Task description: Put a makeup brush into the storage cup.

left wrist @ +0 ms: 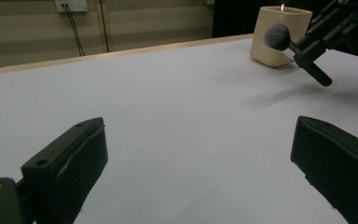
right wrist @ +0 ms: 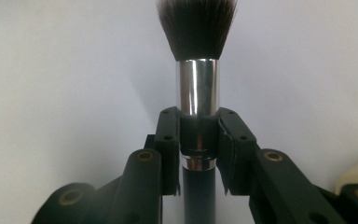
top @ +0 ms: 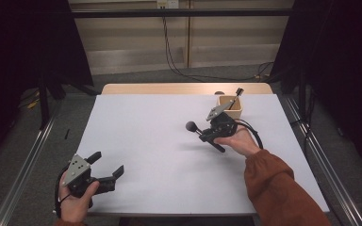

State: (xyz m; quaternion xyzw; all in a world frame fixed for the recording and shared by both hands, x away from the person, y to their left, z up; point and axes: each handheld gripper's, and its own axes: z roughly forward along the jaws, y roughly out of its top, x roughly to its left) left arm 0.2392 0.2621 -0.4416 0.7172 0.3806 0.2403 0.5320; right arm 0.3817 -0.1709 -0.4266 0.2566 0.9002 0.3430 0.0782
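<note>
My right gripper (top: 206,134) is shut on a makeup brush (top: 191,126) and holds it above the white table, right of centre. In the right gripper view the two jaws clamp the brush (right wrist: 197,88) just below its silver ferrule, and the dark bristles point away from me. Behind that hand stands a small cream cup (top: 230,107) with another dark brush handle (top: 238,92) sticking out of it. My left gripper (top: 108,165) rests at the front left corner, jaws wide apart with nothing between them. From the left gripper view the brush head (left wrist: 277,36) hangs in front of the cup (left wrist: 272,52).
The white tabletop (top: 160,141) has a wooden strip along its far edge (top: 169,88). Metal rails run along the floor on both sides. Cables hang down the back wall (top: 169,52). An orange sleeve (top: 275,188) reaches in from the bottom right.
</note>
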